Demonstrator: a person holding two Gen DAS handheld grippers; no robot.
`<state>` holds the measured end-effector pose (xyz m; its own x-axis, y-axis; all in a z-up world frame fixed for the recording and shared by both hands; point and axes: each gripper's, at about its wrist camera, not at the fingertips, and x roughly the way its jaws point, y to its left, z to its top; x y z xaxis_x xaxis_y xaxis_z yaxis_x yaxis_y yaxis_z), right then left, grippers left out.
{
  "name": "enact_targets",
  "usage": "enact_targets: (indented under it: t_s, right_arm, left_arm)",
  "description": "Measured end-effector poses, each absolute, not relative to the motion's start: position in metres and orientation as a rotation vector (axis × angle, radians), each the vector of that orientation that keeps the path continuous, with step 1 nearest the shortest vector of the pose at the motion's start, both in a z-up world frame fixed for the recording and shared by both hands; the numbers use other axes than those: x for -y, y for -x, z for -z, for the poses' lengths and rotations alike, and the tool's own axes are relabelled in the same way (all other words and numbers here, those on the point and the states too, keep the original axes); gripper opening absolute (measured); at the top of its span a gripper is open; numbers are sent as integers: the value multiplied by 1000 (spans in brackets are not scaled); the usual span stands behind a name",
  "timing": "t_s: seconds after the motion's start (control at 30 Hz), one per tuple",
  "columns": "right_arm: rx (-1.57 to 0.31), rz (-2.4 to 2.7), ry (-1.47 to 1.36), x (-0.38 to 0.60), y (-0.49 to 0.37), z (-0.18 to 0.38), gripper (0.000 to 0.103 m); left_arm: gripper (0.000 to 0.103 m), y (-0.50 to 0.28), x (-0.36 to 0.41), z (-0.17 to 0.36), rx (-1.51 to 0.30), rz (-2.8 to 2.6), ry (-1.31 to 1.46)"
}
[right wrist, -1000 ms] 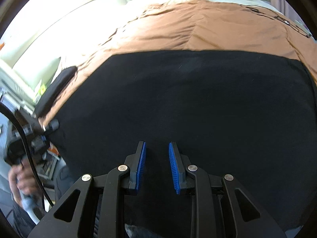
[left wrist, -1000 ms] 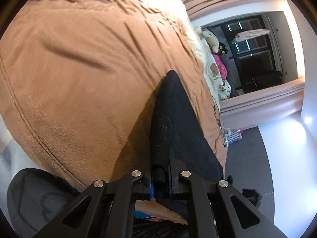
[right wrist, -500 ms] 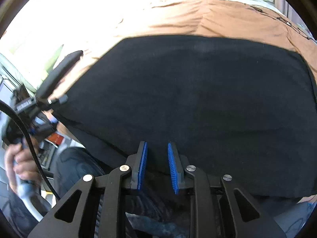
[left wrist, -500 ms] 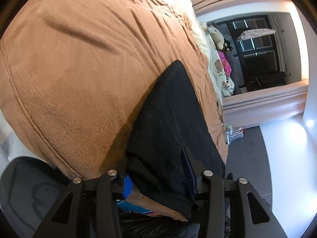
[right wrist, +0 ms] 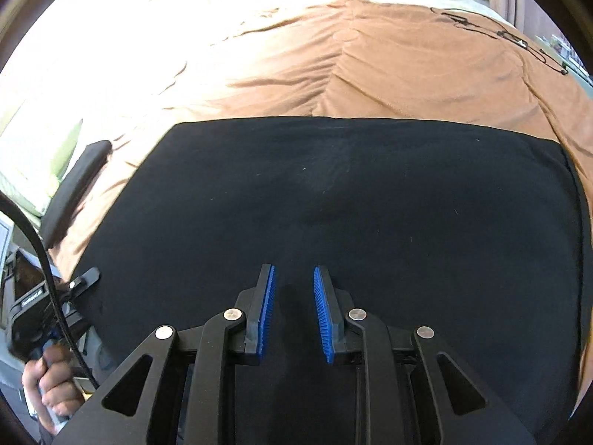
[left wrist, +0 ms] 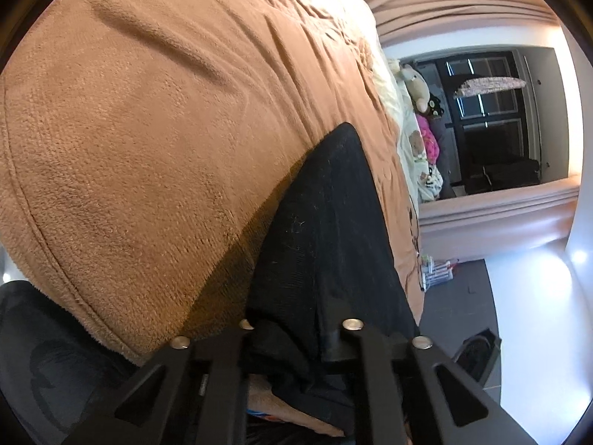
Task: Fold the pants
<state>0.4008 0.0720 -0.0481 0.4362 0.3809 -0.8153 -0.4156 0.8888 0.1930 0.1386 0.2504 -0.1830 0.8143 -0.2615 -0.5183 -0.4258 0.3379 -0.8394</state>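
Note:
Black pants (right wrist: 352, 204) lie spread flat on a brown blanket (right wrist: 389, 70) on the bed. In the left wrist view they run away from me as a dark wedge (left wrist: 333, 222). My left gripper (left wrist: 289, 330) is at their near edge; its jaws are closing, with bunched black fabric pressed between them. The right wrist view shows that gripper (right wrist: 79, 282) at the pants' left edge, held by a hand (right wrist: 52, 382). My right gripper (right wrist: 294, 296) hovers over the near middle of the pants, blue pads (right wrist: 268, 296) apart with nothing gripped.
The blanket's hem (left wrist: 48, 259) hangs over the bed's near-left side. Soft toys (left wrist: 422, 92) and pale bedding lie at the far end. A black cable (right wrist: 500, 29) runs across the blanket at the far right. Grey floor (left wrist: 463, 296) borders the bed.
The left gripper opened wide around the pants' edge, then closed on it again. The right gripper slid from the pants' near edge to over their middle, its pads staying the same distance apart.

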Motion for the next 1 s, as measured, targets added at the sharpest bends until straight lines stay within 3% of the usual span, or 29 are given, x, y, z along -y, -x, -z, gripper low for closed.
enact_targets:
  t_s: [0.3,0.43,0.53,1.0]
  right_arm:
    - [-1057,-436,68,-92,-453,60,4]
    - [-1067,-429,73,-101,-468,61,4]
    - [-1062,-413,83,-109,-479,60,4]
    - [-1068,-370,44,-115,-508,64,4]
  left_arm:
    - [10,-134,-246,183,-644,-163,1256]
    - [13,-136,-246,182,-657,-164,1256]
    - [24,-140,-248,186,-674,-179,1262]
    - [21,-151,-253,186,-660,-183,1253]
